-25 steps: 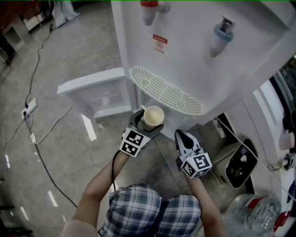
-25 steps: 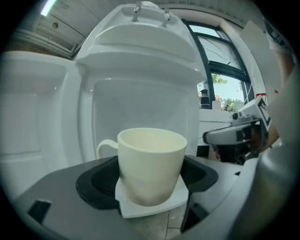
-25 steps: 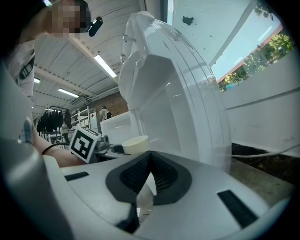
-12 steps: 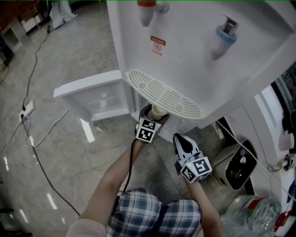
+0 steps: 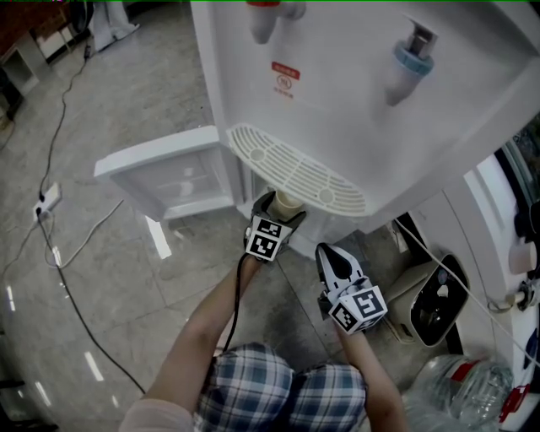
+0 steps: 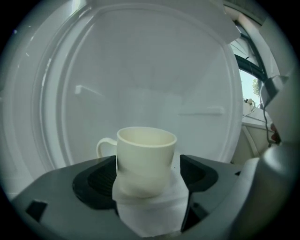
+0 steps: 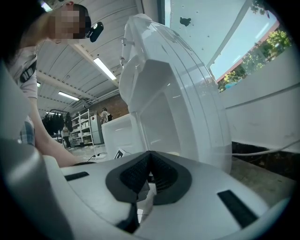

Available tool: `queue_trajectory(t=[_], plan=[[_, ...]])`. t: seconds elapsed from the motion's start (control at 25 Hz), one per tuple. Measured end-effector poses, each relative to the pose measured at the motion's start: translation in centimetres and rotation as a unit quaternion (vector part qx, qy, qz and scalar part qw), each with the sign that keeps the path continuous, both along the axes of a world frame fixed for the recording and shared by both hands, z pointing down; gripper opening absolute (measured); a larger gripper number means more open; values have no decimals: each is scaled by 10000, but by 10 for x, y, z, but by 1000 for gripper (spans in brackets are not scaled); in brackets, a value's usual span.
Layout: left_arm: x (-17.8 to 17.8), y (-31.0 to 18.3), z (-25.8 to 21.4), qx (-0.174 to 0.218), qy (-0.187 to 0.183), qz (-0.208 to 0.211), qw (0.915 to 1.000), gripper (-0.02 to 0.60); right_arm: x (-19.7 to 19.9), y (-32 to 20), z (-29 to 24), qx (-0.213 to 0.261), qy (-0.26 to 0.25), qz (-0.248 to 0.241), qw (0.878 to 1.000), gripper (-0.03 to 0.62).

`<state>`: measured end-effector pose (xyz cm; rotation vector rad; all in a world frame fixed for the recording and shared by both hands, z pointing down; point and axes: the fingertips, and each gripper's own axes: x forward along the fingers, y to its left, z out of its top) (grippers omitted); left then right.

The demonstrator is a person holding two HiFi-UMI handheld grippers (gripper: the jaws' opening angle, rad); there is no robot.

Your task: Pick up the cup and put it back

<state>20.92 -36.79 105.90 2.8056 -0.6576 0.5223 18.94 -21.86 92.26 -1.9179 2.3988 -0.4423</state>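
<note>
A cream cup [image 6: 145, 159] with its handle to the left stands upright between the jaws of my left gripper [image 6: 147, 177], which is shut on its lower body. Around it are the white inner walls of the dispenser's cabinet [image 6: 140, 70]. In the head view the left gripper [image 5: 278, 207] reaches in under the drip tray [image 5: 295, 169], and only the cup's rim [image 5: 289, 202] shows there. My right gripper [image 5: 331, 253] hangs lower right of it, shut, with nothing between its pads [image 7: 140, 171].
The white water dispenser [image 5: 354, 101] has a red tap [image 5: 266, 13] and a blue tap [image 5: 409, 55]. Its cabinet door [image 5: 169, 173] stands open to the left. A cable and power strip [image 5: 46, 201] lie on the floor; a dark appliance [image 5: 439, 308] and water bottle [image 5: 456, 396] sit right.
My left gripper carried the cup forward and in under the drip tray, then nearly stopped over the last half second. The right gripper has hardly moved.
</note>
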Motion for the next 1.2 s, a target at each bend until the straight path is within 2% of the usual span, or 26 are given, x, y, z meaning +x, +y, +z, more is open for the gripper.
queue_trajectory(t=[0.44, 0.68, 0.72, 0.76, 0.88, 1.0, 1.2], plan=[[-35, 9, -35, 56, 432, -168, 9989, 411, 1, 2, -6, 66, 24, 0, 10000, 17], [-61, 30, -73, 425, 727, -7, 9965, 401, -1, 6, -12, 125, 146, -31, 9998, 17], [-67, 32, -78, 464, 770, -34, 9959, 371, -2, 6, -14, 144, 190, -38, 9997, 17], [-73, 35, -84, 492, 793, -73, 9956, 293, -2, 7, -15, 157, 221, -46, 9996, 17], [-90, 44, -109, 522, 864, -164, 9948, 137, 0, 12, -24, 125, 168, 47, 9998, 17], [-101, 52, -139, 567, 836, -37, 9949, 64, 2, 17, -40, 12, 48, 195, 9998, 17], [-123, 62, -200, 427, 657, 36, 9969, 26, 1, 37, -90, -296, -95, 298, 9991, 17]])
